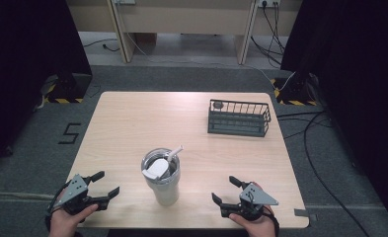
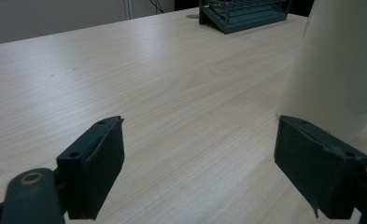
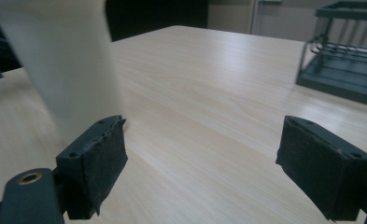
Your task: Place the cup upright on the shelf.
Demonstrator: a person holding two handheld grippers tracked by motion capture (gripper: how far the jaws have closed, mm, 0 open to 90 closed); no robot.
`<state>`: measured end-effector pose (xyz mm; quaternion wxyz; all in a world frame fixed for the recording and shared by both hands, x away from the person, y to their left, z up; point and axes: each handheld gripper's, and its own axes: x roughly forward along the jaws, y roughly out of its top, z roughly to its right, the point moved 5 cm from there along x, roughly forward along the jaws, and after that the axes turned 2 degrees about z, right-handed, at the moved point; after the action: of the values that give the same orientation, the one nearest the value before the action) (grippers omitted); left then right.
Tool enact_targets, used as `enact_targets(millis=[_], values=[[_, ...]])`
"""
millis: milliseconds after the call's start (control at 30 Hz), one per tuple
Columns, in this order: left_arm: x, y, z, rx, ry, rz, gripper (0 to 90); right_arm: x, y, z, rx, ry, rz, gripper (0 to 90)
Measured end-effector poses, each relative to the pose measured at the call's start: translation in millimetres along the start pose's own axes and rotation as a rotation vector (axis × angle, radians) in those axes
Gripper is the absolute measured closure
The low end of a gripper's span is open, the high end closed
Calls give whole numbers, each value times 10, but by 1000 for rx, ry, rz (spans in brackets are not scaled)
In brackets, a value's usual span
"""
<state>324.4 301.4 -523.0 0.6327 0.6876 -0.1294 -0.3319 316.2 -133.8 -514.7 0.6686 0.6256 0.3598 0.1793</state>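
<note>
Pale wood-grain tabletop (image 1: 132,128): your work sits near the front edge, centred between your hands. Dark green wire basket (image 1: 239,118) is far right, well apart from everything, with a small round object in its far-left corner, too small to identify

Tall off-white tumbler with clear lid and white straw (image 1: 162,177) stands upright, long axis vertical, straw tilted up toward the far right. It's the thing both tools flank. From the left gripper (image 1: 105,190) it lies to the right and slightly far; from the right gripper (image 1: 226,190) it lies to the left and slightly far. Left one looks a bit nearer to the tumbler wall, so I'd judge it the natural first contact, but the margin is small

Left gripper view: tumbler's pale wall (image 2: 335,70) rises just behind the right-hand black pad (image 2: 319,163), not between the pads. Right gripper view: same wall (image 3: 64,60) sits just behind the left-hand pad (image 3: 95,163). So neither tool is lined up on it; you'd have to swing inward to bracket the body

Both grippers are spread wide, holding nothing, resting low at the table's near edge
</note>
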Motion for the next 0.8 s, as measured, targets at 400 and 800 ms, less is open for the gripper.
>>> enact_targets(millis=[400,800], values=[[-11,9,3,10,3,4,156,123,140,-308,-33,89,21,159],[-13,10,6,10,0,5,155,329,243,-516,-58,164,29,162]])
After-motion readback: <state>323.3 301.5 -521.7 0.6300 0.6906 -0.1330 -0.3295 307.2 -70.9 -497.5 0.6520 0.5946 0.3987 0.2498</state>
